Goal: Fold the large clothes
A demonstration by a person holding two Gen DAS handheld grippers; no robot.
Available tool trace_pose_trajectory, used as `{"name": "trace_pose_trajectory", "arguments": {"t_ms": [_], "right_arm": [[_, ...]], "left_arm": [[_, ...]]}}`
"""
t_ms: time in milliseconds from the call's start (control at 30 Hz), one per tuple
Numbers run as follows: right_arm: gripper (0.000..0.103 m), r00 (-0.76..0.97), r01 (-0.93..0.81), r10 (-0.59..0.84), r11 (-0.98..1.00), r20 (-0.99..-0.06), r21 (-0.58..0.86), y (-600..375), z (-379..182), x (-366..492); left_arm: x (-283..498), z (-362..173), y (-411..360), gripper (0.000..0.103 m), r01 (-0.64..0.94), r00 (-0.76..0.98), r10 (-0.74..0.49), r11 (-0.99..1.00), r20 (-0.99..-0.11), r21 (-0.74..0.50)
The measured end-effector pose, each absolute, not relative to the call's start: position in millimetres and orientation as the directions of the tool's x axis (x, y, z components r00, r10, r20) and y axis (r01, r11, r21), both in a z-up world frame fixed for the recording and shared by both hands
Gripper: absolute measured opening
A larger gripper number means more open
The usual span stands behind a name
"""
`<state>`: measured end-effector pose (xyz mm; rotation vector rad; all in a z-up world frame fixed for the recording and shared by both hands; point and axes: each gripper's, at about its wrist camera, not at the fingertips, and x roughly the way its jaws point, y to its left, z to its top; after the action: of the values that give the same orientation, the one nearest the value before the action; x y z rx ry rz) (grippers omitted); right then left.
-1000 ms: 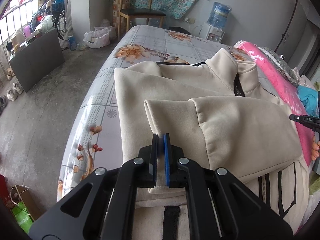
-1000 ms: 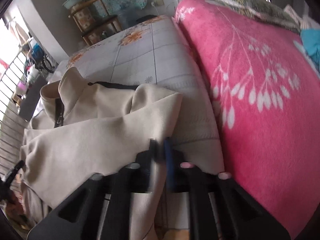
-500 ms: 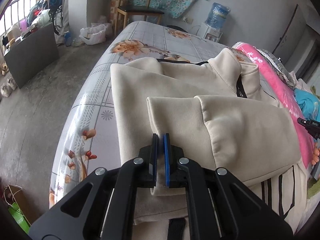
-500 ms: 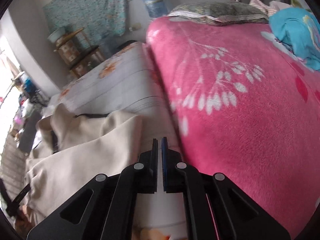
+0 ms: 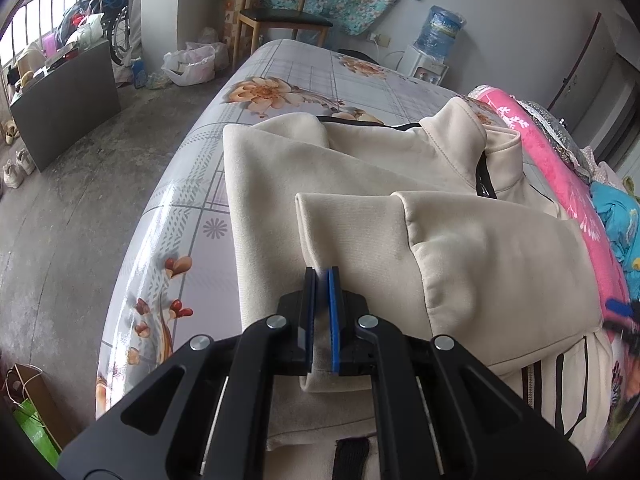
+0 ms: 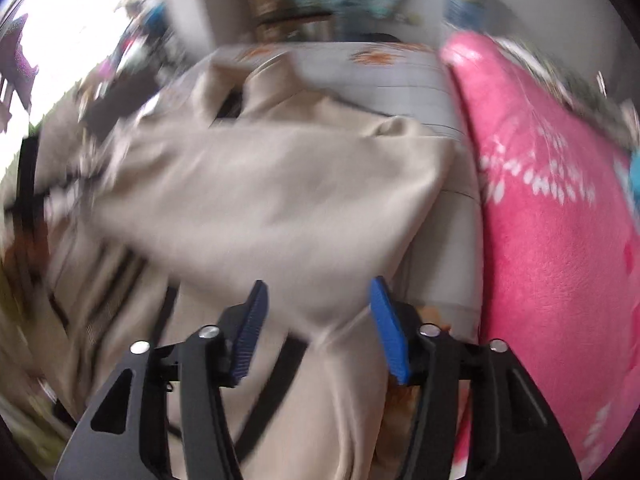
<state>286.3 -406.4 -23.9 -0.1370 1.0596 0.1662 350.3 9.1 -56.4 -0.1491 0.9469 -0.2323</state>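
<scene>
Inspecting the fold: the cream jacket (image 5: 360, 184) lies flat on the flowered bed sheet (image 5: 280, 76), collar end away from me, its long axis running from me toward the collar. My left gripper (image 5: 321, 276) is pinched shut on the cuff of the sleeve (image 5: 460, 240) folded across the chest. My right gripper (image 6: 316, 292) has just been opening; its jaws now stand about half apart with nothing pressed between them, over the jacket's right edge beside the pink blanket (image 6: 552, 240). I judge the right hand nearer that edge. Both grippers point steeply down.
</scene>
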Motion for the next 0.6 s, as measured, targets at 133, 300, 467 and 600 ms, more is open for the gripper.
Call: {"name": "trace_pose_trajectory", "arguments": {"t_ms": [133, 300, 467, 600], "right_arm": [[0.049, 0.459, -0.219, -0.13, 0.942, -0.879, -0.253, -396.2, -47.1, 273.9], [0.007, 0.513, -0.107, -0.124, 0.973, -0.85, -0.207, -421.5, -29.2, 266.4], [0.007, 0.49, -0.057, -0.144, 0.979, -0.86, -0.196, -441.9, -47.2, 265.8], [0.01, 0.492, -0.056, -0.082, 0.991, -0.867, -0.125, -447.4, -35.8, 264.0]], "left_arm": [[350.8, -56.4, 8.3, 0.006, 0.126, 0.561, -0.257, 0.966, -0.787, -0.225], [346.2, -50.5, 6.5, 0.006, 0.135, 0.571, -0.265, 0.964, -0.777, -0.23], [339.8, -54.2, -0.3, 0.006, 0.149, 0.563, -0.266, 0.964, -0.782, -0.22], [335.9, -58.2, -2.4, 0.006, 0.153, 0.566, -0.252, 0.968, -0.785, -0.2]]}}
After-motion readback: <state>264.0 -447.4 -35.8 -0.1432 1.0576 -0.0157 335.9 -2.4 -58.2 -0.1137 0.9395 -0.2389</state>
